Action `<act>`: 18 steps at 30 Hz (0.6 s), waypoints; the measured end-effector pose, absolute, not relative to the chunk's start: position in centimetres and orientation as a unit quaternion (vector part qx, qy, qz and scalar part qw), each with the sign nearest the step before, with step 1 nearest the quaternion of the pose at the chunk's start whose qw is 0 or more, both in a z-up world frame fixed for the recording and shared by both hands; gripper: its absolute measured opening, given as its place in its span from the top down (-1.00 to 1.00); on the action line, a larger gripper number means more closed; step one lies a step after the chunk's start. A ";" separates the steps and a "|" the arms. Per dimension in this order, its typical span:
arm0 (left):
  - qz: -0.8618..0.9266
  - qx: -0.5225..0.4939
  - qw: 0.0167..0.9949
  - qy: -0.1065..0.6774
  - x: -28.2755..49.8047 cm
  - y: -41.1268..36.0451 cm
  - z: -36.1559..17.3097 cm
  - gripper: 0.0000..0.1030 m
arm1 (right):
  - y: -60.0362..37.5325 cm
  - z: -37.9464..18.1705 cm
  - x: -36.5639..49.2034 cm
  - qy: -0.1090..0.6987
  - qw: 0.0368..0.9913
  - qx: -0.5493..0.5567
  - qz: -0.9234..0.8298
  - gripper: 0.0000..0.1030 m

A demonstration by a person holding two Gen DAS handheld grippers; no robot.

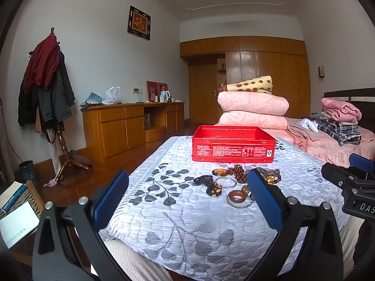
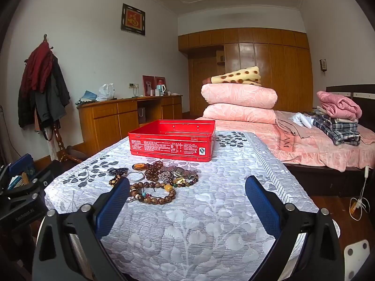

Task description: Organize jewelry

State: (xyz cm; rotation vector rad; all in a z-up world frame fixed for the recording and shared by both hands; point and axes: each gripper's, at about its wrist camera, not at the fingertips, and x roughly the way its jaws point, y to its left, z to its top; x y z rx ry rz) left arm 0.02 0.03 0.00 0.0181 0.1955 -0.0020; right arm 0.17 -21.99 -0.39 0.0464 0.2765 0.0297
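A quilted grey-and-white leaf-patterned cover [image 2: 211,222] lies over the worktop and fills the ground under and ahead of both tools. Beyond them, at the far end of that cover, stands the red tin box [image 2: 172,140], open-topped and, as far as its visible inner wall shows, with nothing in it yet. Between the box and the tools lies the jewelry heap [image 2: 154,180], just short of the box's near wall and not touching it: a long string of brown wooden beads [image 2: 152,193] nearest the right tool, a dark red-brown bead bracelet [image 2: 153,171] behind it, a clear bangle [image 1: 225,182] and a brown ring [image 1: 238,197] closest to the left tool. The left tool [image 1: 187,201] hangs released, fingers spread wide with nothing between them, the heap just ahead and toward its right finger. The right tool [image 2: 187,203] is likewise released and empty, the heap ahead of its left finger. Judging by the box and the untouched pile, the sorting has not begun; the step in hand is the approach. The next move likely calls for lowering one tool onto a single piece at the heap's near edge, closing on it without snagging neighbouring strands, then carrying it forward over the box rim.
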 end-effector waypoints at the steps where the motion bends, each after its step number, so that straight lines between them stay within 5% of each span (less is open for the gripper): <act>1: -0.001 0.009 0.995 0.098 0.0 0.0 0.0 -0.90 | -22.0 -0.4 0.2 0.137 0.990 0.023 0.015 -0.88; 18: 0.000 0.012 0.995 0.096 -0.2 0.0 0.0 -0.90 | -21.9 -0.4 0.2 0.137 0.990 0.023 0.015 -0.88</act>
